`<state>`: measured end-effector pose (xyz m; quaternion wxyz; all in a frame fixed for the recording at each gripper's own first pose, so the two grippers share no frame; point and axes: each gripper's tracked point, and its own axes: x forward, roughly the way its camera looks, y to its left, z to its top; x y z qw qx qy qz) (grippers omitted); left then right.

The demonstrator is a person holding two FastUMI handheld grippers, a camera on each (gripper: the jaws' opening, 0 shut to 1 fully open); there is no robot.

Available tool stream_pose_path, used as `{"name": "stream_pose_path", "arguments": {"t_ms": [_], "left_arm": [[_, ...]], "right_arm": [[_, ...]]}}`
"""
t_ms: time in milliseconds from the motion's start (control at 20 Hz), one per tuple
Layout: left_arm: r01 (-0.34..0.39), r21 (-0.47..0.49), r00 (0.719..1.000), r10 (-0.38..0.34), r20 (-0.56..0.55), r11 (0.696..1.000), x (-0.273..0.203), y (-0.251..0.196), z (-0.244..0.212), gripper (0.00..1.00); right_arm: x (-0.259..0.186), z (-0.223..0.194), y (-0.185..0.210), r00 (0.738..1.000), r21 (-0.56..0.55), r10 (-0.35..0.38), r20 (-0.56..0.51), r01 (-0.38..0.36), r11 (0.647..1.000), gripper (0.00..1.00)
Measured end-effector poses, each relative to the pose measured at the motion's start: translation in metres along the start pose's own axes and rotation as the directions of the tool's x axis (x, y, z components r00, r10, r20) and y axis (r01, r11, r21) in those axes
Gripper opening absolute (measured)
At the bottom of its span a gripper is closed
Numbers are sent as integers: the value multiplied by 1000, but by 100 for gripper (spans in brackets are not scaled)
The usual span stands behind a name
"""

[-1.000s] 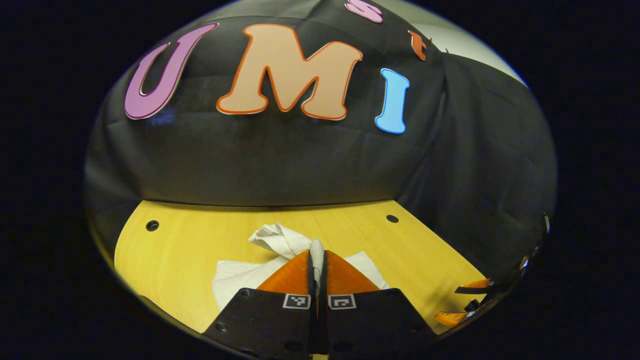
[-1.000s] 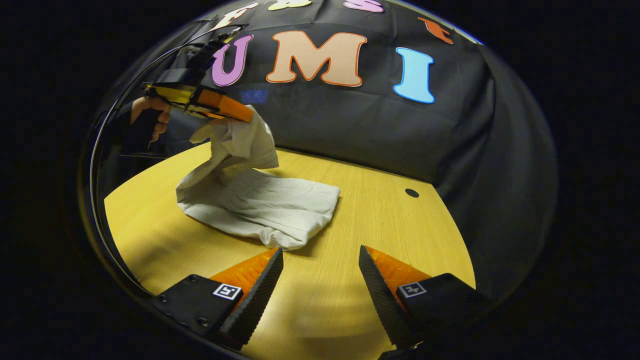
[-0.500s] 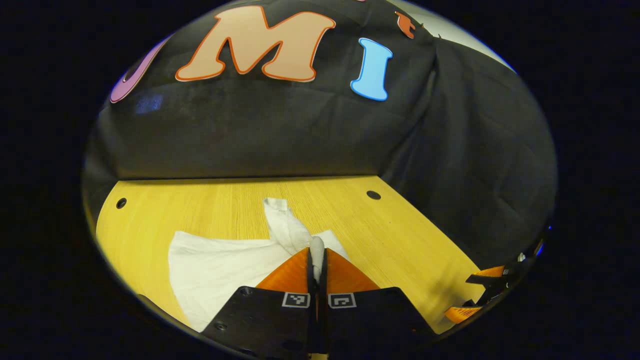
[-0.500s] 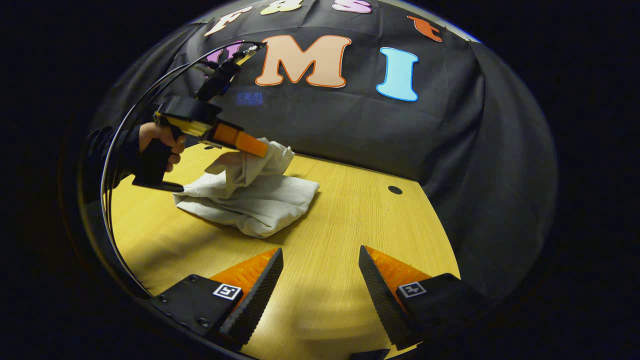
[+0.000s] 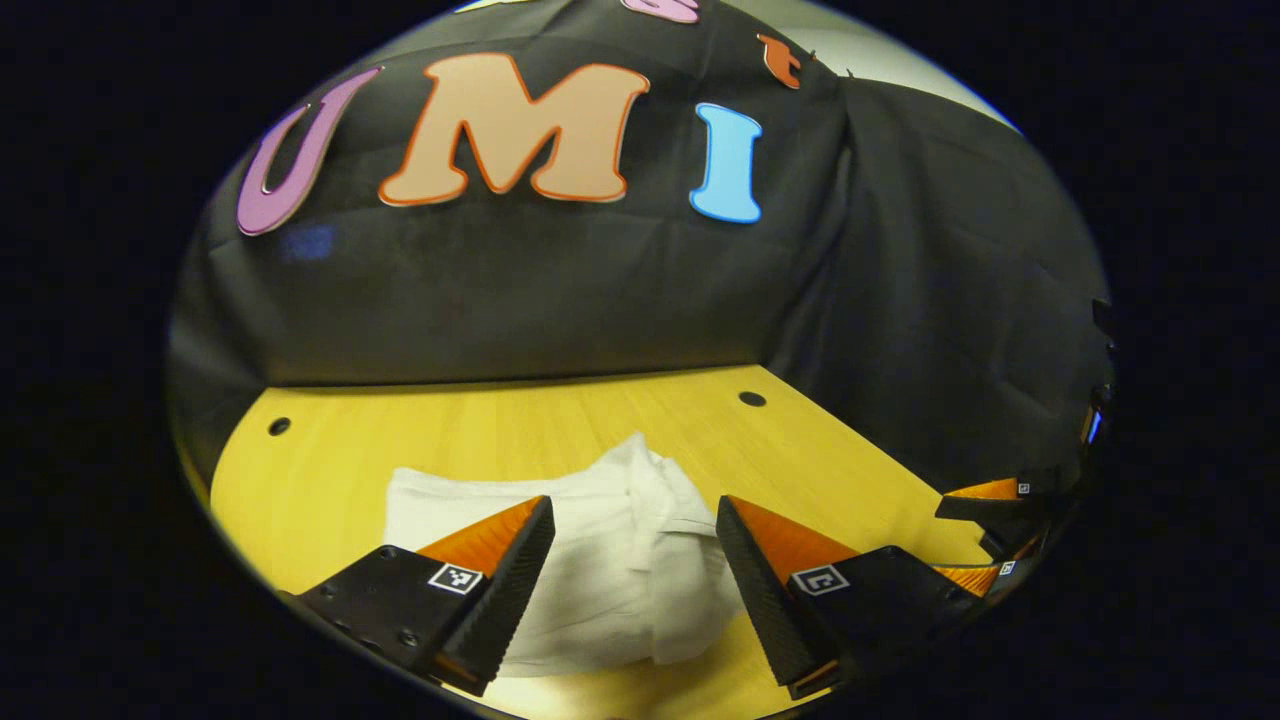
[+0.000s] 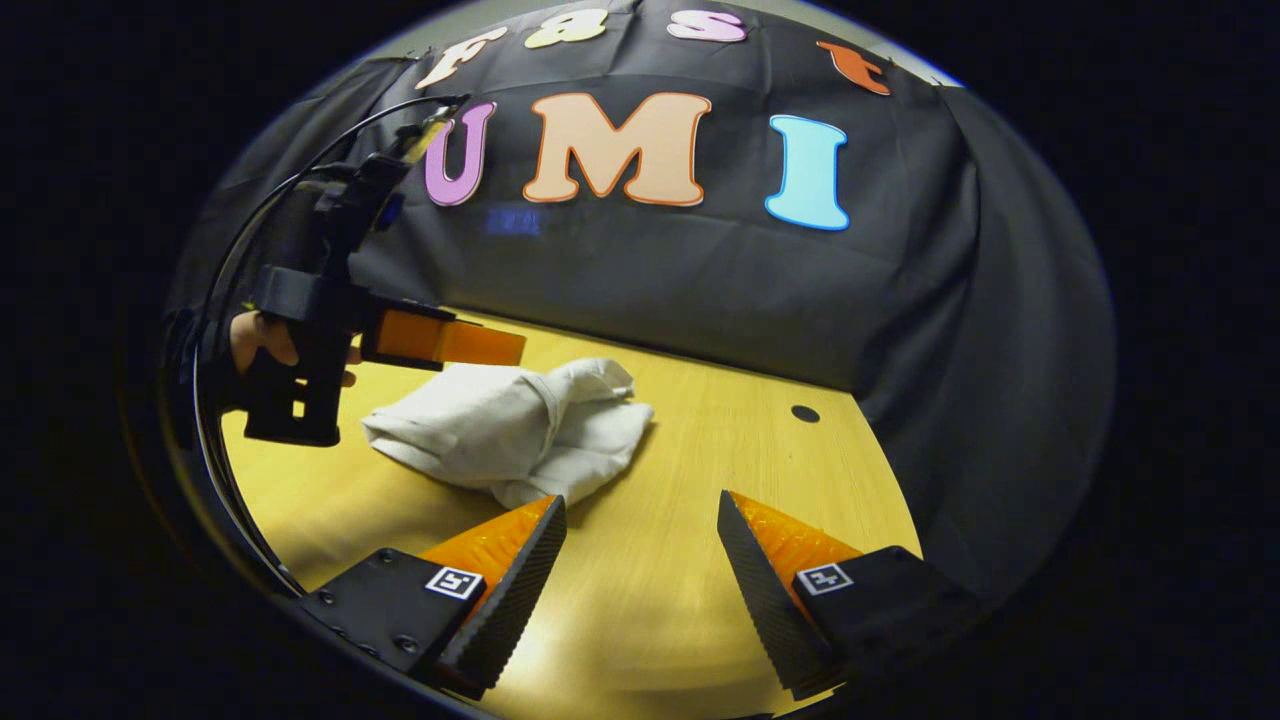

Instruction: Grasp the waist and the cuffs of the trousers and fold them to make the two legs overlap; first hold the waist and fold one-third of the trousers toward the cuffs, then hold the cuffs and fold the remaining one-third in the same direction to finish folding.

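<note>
The white trousers (image 5: pixel 610 560) lie folded into a small, thick bundle on the yellow table (image 5: pixel 480 435). My left gripper (image 5: pixel 635 575) is open just above them, its fingers spread on either side of the top fold and holding nothing. In the right gripper view the same bundle (image 6: pixel 520 430) rests at mid-left, with the left gripper (image 6: pixel 500 348) hovering over its left end, held by a hand (image 6: pixel 250 340). My right gripper (image 6: pixel 640 570) stands open over bare table, to the right of and nearer than the bundle.
The black cloth wall closes the table's far and right sides. Small round holes (image 5: pixel 751 399) (image 5: pixel 279 426) mark the tabletop near its back corners. The right gripper's fingers (image 5: pixel 985 490) show at the right edge of the left gripper view.
My left gripper carried the held end of the trousers down onto the bundle, then opened and let it go. The right gripper stayed open and almost still.
</note>
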<state>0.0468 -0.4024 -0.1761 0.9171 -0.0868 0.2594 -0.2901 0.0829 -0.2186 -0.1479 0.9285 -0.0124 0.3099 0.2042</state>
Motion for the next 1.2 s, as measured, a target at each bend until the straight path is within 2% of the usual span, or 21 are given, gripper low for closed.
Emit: {"name": "stream_pose_path", "arguments": {"t_ms": [300, 600, 800, 1200], "left_arm": [[-170, 12, 980, 168, 108, 985, -70, 89, 43, 95], [-343, 43, 916, 324, 236, 938, -137, 167, 82, 95], [-420, 81, 881, 384, 277, 904, -164, 198, 87, 94], [-472, 104, 851, 421, 315, 876, -191, 226, 93, 98]], "right_arm": [[8, 60, 40, 994, 65, -4, 107, -3, 998, 99], [10, 117, 72, 977, 96, -31, 212, 10, 995, 98], [16, 132, 85, 974, 132, -39, 224, 10, 991, 98], [22, 144, 92, 973, 163, -63, 223, 26, 986, 98]]}}
